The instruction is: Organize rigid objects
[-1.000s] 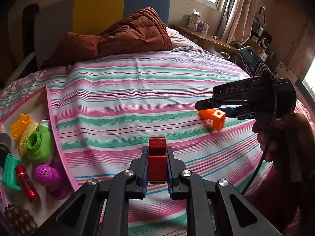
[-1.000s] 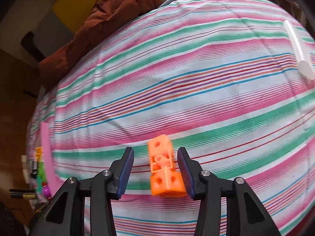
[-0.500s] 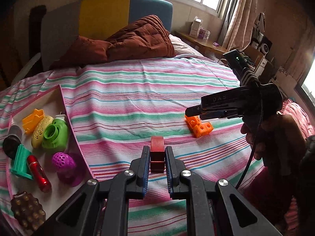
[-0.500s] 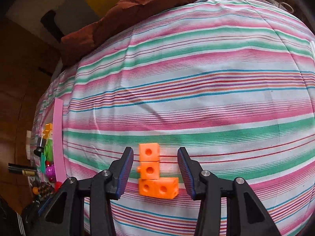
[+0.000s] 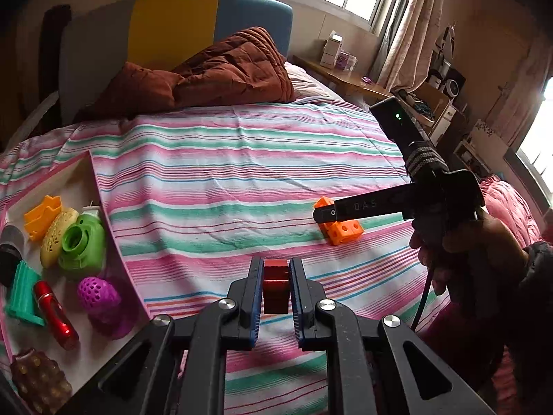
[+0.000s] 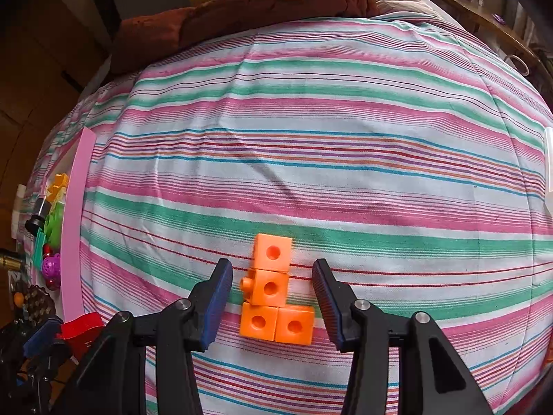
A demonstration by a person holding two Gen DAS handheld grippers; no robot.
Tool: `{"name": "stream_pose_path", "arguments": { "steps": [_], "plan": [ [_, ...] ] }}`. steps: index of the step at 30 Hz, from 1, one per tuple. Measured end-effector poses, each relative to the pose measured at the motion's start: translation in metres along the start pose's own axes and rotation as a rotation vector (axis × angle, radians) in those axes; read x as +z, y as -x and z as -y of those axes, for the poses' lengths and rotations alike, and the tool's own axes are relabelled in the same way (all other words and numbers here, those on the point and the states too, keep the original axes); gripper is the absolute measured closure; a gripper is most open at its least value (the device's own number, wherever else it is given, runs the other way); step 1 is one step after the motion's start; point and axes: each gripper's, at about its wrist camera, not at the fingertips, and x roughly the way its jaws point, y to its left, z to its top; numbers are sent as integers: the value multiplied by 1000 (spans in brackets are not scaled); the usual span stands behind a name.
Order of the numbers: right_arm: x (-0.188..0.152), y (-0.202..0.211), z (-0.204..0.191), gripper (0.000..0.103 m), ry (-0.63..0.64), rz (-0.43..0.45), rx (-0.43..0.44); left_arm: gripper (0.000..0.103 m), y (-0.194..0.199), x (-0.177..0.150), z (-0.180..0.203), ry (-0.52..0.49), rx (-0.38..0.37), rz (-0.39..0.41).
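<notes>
My left gripper (image 5: 274, 285) is shut on a red block (image 5: 275, 287) and holds it above the striped bedspread. In the right wrist view the red block (image 6: 81, 328) shows at the lower left. An orange L-shaped piece of linked cubes (image 6: 274, 294) lies on the bedspread between the open fingers of my right gripper (image 6: 273, 301), untouched. In the left wrist view the orange piece (image 5: 340, 228) sits under the right gripper's finger (image 5: 366, 205). A pink-rimmed tray (image 5: 103, 207) at the left holds several toys.
In the tray lie a green toy (image 5: 81, 242), a purple perforated ball (image 5: 98, 292), a red cylinder (image 5: 55, 314), a teal piece (image 5: 22, 288) and an orange piece (image 5: 43, 214). A brown quilt (image 5: 214, 72) lies at the bed's head. A desk (image 5: 349, 79) stands beyond.
The left gripper has risen and pulled back with the red block. The right gripper has come down around the orange piece, which now lies flat between its open fingers.
</notes>
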Motion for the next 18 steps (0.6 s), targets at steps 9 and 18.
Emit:
{"name": "stream_pose_path", "arguments": {
  "steps": [9, 18],
  "plan": [
    [9, 2, 7, 55, -53, 26, 5, 52, -27, 5, -1, -35, 37, -49],
    [10, 4, 11, 55, -68, 42, -4, 49, -28, -3, 7, -74, 51, -64]
  ]
}}
